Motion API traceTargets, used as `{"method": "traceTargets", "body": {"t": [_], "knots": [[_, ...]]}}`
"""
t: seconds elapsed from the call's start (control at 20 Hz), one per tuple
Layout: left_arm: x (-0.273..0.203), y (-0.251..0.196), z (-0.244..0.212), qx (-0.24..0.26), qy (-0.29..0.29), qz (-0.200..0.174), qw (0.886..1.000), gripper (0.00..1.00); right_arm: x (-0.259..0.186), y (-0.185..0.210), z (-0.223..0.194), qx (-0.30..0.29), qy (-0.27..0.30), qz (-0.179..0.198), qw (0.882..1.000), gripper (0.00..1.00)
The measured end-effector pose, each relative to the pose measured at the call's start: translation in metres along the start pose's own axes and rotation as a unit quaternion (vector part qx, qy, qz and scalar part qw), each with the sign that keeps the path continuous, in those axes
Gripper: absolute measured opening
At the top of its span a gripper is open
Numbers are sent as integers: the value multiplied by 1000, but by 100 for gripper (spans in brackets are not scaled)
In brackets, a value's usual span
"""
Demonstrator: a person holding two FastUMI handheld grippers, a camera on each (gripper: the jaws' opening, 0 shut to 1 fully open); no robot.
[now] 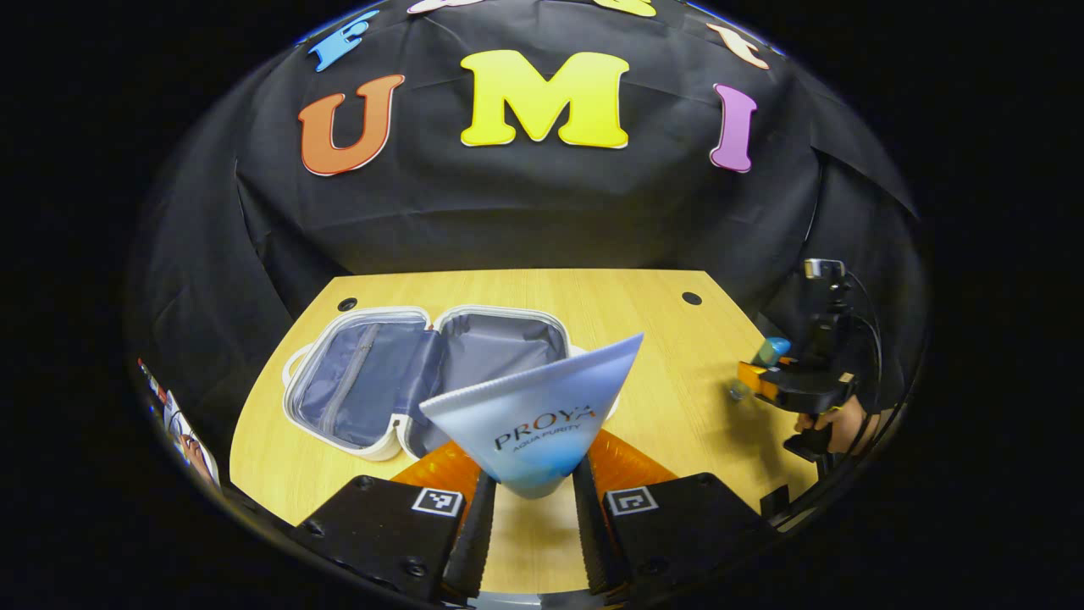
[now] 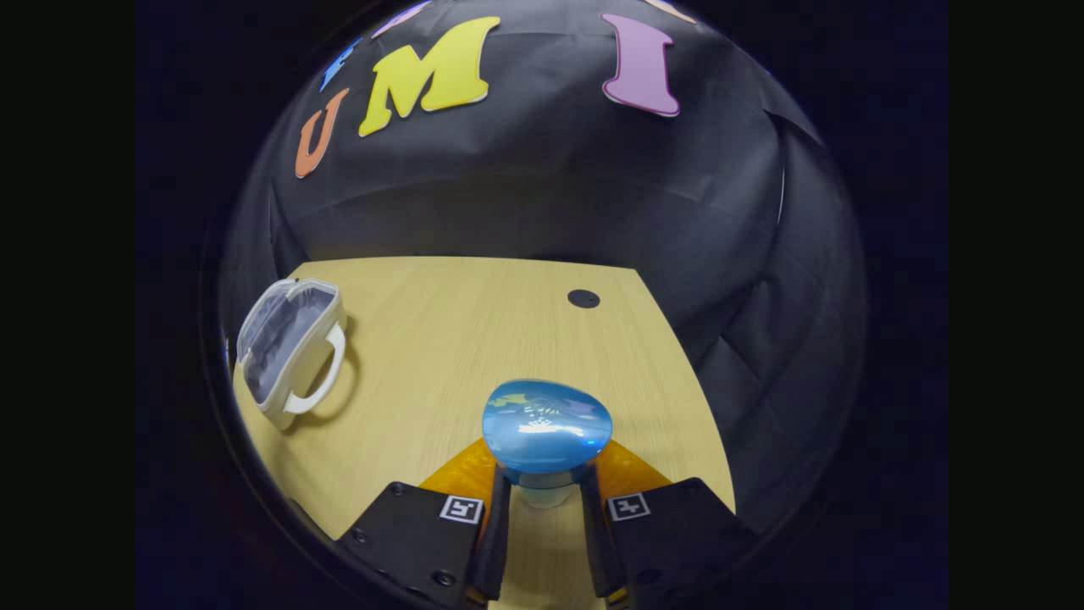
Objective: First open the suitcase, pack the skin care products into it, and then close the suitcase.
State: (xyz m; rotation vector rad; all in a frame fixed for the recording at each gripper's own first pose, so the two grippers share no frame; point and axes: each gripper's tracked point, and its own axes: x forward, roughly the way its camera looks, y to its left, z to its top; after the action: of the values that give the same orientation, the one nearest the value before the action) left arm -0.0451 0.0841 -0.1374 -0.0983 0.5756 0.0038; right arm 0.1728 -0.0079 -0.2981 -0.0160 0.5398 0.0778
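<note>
The white suitcase (image 1: pixel 398 381) lies open and flat; a blue tube (image 1: pixel 542 415) and a blue-capped bottle (image 2: pixel 546 428) are held up

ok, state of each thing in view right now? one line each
suitcase: open flat on the table, nothing visible inside
tube: held off the table, clamped near its cap end
blue-capped bottle: held, cap towards the camera
left gripper: shut on tube
right gripper: shut on bottle
</note>
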Motion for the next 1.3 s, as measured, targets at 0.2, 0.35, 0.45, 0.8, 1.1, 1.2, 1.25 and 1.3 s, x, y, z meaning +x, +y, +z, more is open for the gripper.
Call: {"method": "traceTargets", "body": {"t": [0.2,0.35,0.45,0.8,1.1,1.2,1.25,1.3], "knots": [[43,43,-5,-6,9,1,1000,47,-62,23,6,8,-3,16,1000,36],[97,60,-19,1,31,-5,1000,48,-98,43,17,26,-10,23,999,36],[126,67,-34,7,54,-6,998,48,-114,53,21,36,-11,18,999,36],[157,72,-102,11,165,-4,986,48,-145,75,14,32,-5,-7,999,36],[167,77,-119,11,222,13,975,48,-145,91,4,24,14,-14,1000,36],[172,77,-117,9,233,19,972,47,-144,95,3,26,17,-11,999,36],[174,79,-116,10,239,23,971,47,-143,97,4,28,19,-11,999,36],[175,79,-116,9,246,26,969,48,-140,99,4,28,21,-11,999,36]]}}
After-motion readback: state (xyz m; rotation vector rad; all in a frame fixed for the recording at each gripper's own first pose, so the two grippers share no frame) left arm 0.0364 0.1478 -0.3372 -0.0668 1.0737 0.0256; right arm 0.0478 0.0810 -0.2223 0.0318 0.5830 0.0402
